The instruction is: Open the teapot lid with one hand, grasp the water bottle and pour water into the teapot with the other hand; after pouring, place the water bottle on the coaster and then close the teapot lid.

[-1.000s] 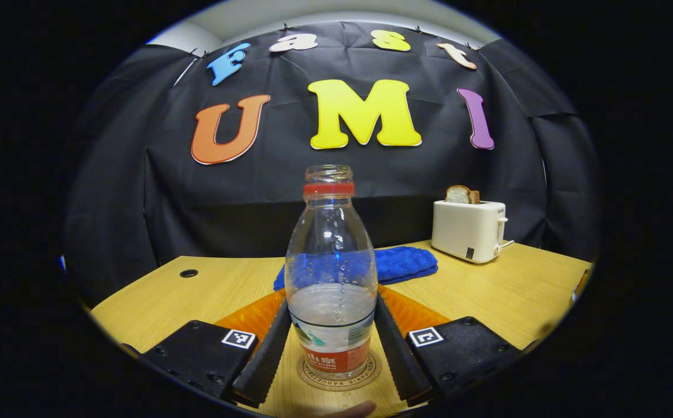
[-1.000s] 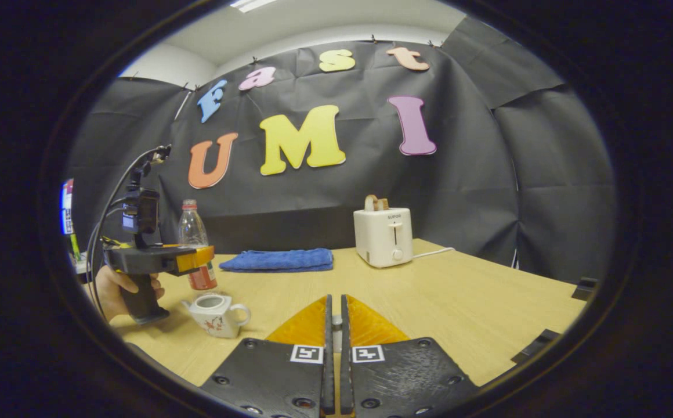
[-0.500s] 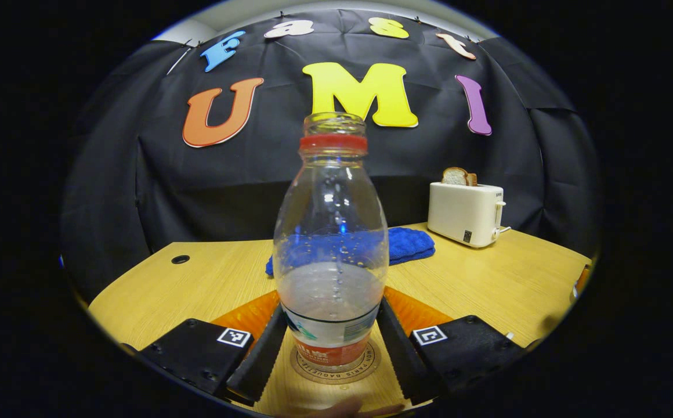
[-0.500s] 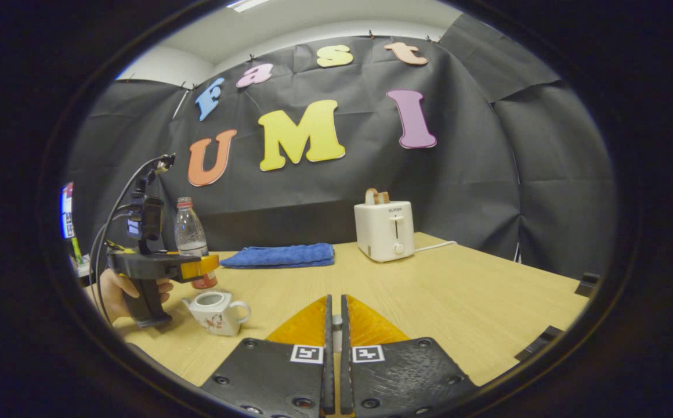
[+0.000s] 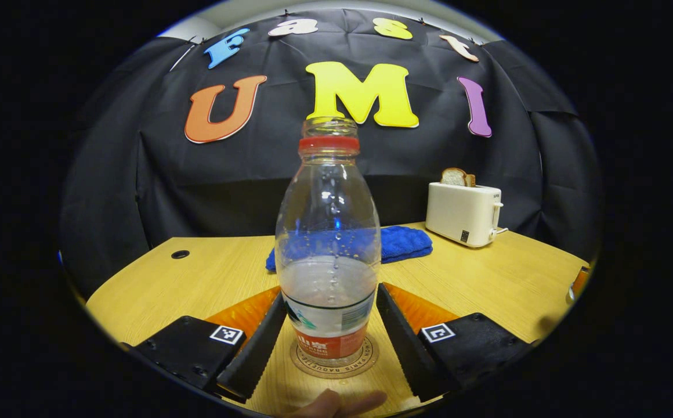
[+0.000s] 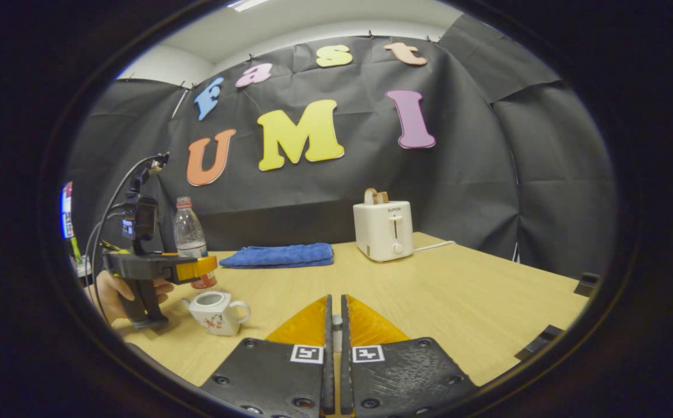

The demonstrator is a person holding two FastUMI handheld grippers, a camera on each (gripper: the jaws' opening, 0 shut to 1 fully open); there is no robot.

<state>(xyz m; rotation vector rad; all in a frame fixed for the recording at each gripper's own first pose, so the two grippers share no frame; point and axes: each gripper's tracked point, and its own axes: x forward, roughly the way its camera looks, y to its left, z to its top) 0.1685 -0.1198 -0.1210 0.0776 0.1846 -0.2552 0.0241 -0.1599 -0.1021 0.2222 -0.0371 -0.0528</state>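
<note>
Your left gripper (image 5: 330,342) stands wide, fingers either side of the water bottle (image 5: 329,255) without pressing it — the bottle sits upright on the coaster (image 5: 335,360). Your right gripper (image 6: 334,354) is clamped on something small — what, you cannot tell — while the teapot (image 6: 218,312) stands lidless on the table (image 6: 458,302).

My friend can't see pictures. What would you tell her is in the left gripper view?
A clear water bottle, uncapped and partly full, stands upright on a round coaster between the open fingers of the left gripper, which do not seem to press it. Behind it on the wooden table lie a blue towel and a white toaster holding bread.
</note>
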